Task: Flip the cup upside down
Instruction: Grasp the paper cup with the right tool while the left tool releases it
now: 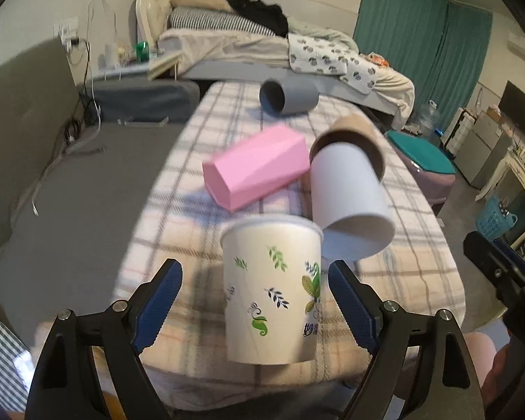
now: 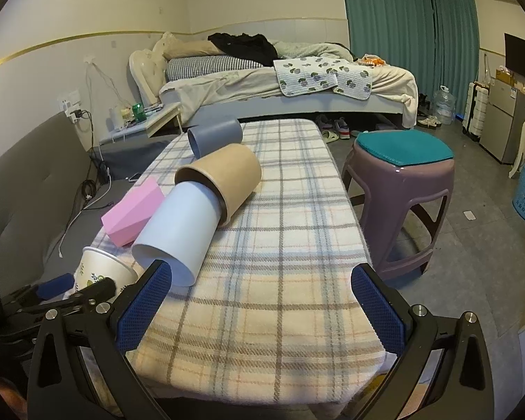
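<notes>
Leaf-printed white cup (image 1: 272,292); pink box (image 1: 257,171)

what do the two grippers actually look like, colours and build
Both match: the left gripper and right gripper have black angular frames with triangular cut-outs, round silver bolts at the joints, and blue fingers with a finely ribbed, textured face. No cables or markings show on them.
</notes>
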`<state>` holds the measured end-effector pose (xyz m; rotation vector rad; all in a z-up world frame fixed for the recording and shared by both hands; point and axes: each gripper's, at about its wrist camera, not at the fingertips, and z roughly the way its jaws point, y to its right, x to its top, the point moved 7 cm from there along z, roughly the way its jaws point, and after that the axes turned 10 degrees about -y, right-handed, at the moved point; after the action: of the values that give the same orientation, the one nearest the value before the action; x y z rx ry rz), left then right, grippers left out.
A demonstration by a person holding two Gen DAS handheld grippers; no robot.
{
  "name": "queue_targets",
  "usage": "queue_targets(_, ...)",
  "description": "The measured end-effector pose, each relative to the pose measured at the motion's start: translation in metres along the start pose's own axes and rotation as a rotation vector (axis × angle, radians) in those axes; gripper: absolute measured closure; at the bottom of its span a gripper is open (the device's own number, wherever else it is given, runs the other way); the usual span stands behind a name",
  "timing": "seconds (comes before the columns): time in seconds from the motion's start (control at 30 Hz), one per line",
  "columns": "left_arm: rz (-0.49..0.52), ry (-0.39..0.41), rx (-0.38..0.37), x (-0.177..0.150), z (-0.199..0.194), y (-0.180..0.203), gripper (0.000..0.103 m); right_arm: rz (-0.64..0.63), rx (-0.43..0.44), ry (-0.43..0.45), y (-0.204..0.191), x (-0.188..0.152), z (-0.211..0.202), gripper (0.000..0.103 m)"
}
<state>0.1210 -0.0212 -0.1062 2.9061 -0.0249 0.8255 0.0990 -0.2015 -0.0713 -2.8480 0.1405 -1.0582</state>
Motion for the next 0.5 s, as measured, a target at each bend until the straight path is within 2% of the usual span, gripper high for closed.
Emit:
queue_targets(0.1,0.032,0.046,-0.033,0.01,-0.03,0.002,0.015,0.001,-0.005,0.017,0.0,0.001,-0.008,0.0)
queue_targets(0.2,0.052,0.117,-0.029,0.017,-0.06,-0.004,0.015,-0.003,-0.012,0.043,-0.005,0.003,-0.019,0.0)
queue_targets(0.3,0.052,0.165,0.019,0.019,-0.08,-0.022,0.01,-0.015,-0.022,0.082,-0.016,0.006,-0.034,0.0)
queue_targets(0.5,0.038,0.157,0.144,0.011,-0.082,-0.066,0.01,-0.02,0.025,0.073,-0.055,-0.003,-0.044,0.0)
